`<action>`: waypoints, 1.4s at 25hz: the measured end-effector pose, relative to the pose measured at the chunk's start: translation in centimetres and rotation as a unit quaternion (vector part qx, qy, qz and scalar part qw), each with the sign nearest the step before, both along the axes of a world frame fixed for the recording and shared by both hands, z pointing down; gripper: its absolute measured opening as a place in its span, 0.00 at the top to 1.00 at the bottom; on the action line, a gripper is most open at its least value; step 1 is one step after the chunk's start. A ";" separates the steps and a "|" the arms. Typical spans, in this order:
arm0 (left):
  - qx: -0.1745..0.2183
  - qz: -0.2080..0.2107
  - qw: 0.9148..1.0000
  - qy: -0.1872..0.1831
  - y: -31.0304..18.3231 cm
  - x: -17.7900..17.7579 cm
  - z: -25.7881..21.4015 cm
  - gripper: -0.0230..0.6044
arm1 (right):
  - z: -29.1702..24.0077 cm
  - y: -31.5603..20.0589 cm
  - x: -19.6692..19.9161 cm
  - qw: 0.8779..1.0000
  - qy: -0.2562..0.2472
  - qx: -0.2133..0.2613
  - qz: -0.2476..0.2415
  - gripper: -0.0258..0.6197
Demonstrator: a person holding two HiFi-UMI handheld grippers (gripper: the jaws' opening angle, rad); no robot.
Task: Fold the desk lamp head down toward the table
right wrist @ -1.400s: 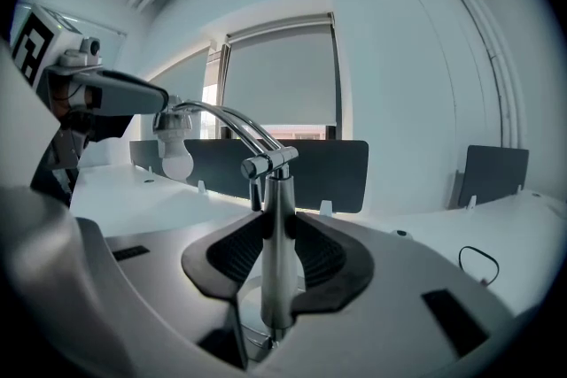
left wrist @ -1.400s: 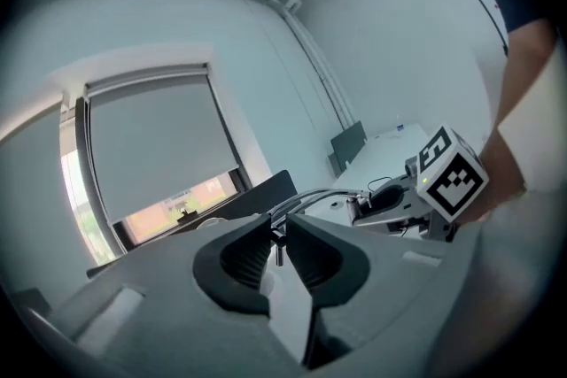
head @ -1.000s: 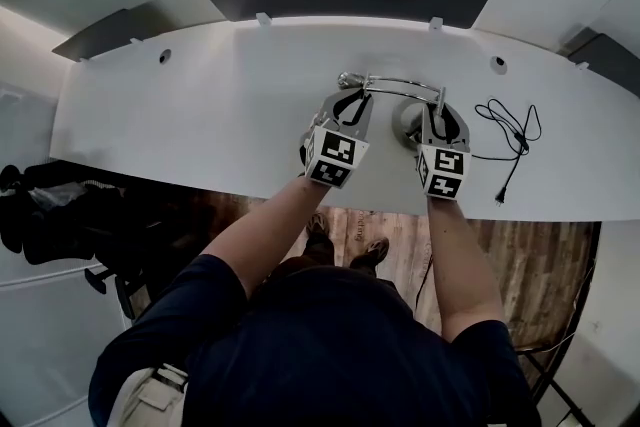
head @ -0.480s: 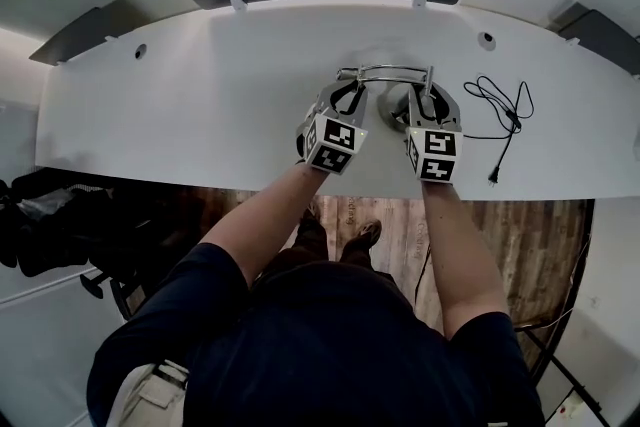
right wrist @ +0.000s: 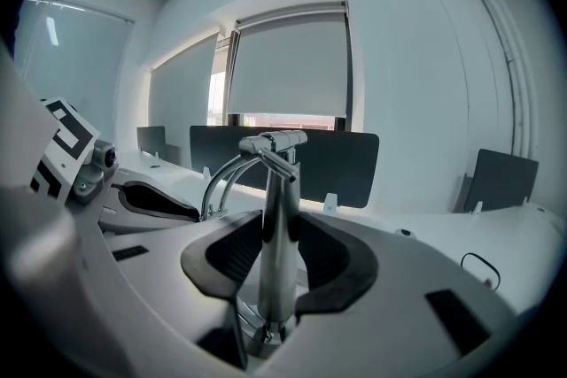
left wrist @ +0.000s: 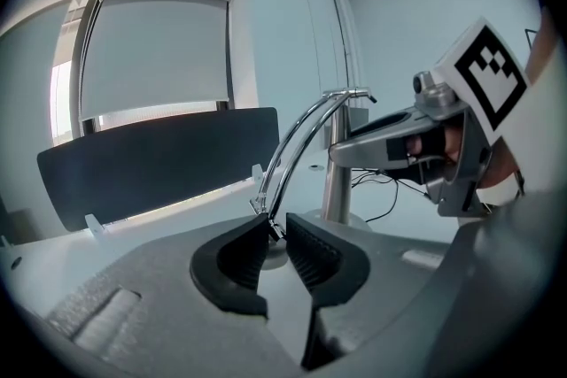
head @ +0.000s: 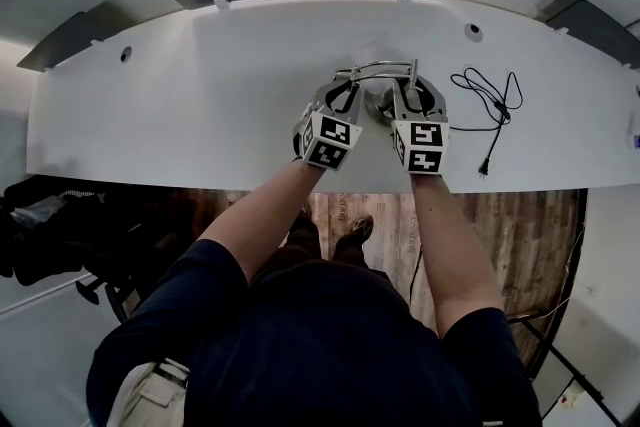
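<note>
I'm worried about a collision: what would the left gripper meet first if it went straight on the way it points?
The left gripper is shut on the end of the lamp arm, so that comes first; beyond it, probably the white desk, though depth is unclear.

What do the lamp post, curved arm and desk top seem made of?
The lamp post looks like polished, likely chromed metal: mirror-like reflections. The curved arm: thin bright metal rods, same shine. The desk top: smooth matte white, probably laminate; core unclear.
</note>
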State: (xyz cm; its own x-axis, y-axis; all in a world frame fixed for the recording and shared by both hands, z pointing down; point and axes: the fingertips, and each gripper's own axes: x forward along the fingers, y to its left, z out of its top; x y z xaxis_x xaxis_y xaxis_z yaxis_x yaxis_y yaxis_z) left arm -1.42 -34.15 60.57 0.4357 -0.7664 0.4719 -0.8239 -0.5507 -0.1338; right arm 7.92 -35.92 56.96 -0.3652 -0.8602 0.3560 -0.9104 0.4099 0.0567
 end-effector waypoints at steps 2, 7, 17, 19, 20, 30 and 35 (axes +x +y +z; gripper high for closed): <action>-0.001 0.000 1.000 0.000 0.0 0.1 0.1 0.88 | 0.2 -0.1 0.0 1.000 0.001 0.000 -0.001 0.77; -0.010 0.020 0.999 -0.029 0.1 0.1 -0.2 0.87 | 0.3 0.2 -0.1 0.999 0.050 0.005 -0.009 0.75; 0.031 0.050 0.998 -0.016 4.9 -1.2 -8.2 0.86 | -1.0 7.0 0.7 0.998 0.058 -0.016 -0.004 0.74; 0.039 0.059 0.997 0.001 6.1 -1.1 -10.0 0.86 | -1.9 8.3 0.4 0.999 0.051 -0.015 -0.004 0.74; 0.044 0.066 0.997 0.010 6.7 -1.1 -11.0 0.86 | -2.5 8.9 0.2 0.999 0.045 -0.012 -0.004 0.74; 0.058 0.130 0.985 0.101 16.2 -1.5 -18.8 0.87 | -9.3 17.7 -4.1 0.996 0.006 0.026 -0.081 0.81; 0.068 0.155 0.977 0.132 18.4 -1.9 -21.8 0.90 | -11.7 20.8 -5.9 0.993 -0.016 0.028 -0.110 0.85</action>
State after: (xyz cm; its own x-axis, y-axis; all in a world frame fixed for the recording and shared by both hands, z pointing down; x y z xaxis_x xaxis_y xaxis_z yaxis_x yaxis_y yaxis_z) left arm -3.28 -15.74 38.78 0.7494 -0.6263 0.2148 -0.6363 -0.7709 -0.0282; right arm 2.05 -15.13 45.21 -0.5570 -0.7765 0.2946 -0.8008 0.5962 0.0572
